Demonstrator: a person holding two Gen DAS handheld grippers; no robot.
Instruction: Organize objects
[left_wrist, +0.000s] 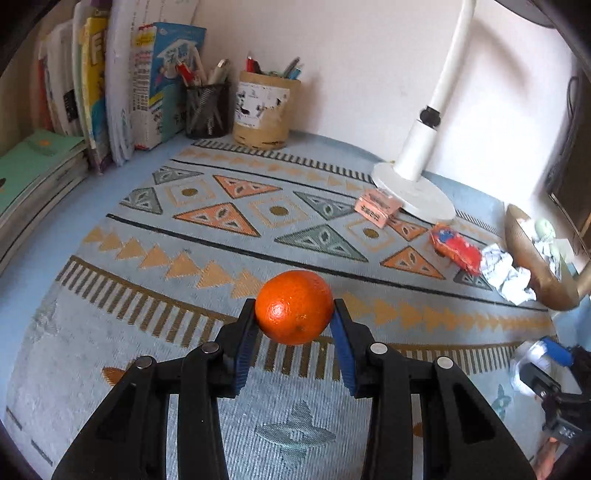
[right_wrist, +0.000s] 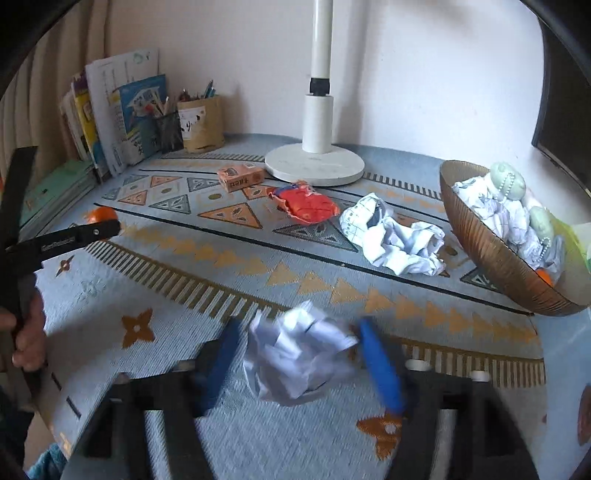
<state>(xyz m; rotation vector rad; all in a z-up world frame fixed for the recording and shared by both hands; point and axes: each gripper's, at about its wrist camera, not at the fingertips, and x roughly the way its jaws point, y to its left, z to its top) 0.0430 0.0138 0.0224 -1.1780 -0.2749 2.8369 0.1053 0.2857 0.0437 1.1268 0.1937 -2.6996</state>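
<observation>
Patterned blue cloth (left_wrist: 155, 236) covered the counter, with books (left_wrist: 110, 85) stacked against the wall in the far left corner and two pen holders (left_wrist: 265, 109) beside them. Left gripper (left_wrist: 294, 314) had its jaws clenched on an orange (left_wrist: 294, 307), one blue pad on each side, the fruit's slightly longer axis running across from pad to pad, and whether it was clear of the cloth I couldn't tell. From the other side that orange (right_wrist: 99, 215) showed just past the black fingertip. Right gripper (right_wrist: 301, 354) was blurred, its jaws grasping a crumpled white paper ball (right_wrist: 297, 356) between the blue pads, low over the near edge of the cloth. Further back, a white lamp base (right_wrist: 314, 168) stood near the wall, a small pink box (right_wrist: 240, 178) lay just beside it, long side roughly along the wall. A red snack wrapper (right_wrist: 306, 205) lay near that, and another wad of crumpled paper (right_wrist: 397, 240) sat between the wrapper and a bronze ribbed bowl (right_wrist: 491, 254) at the right, which held more paper and pale green objects.
</observation>
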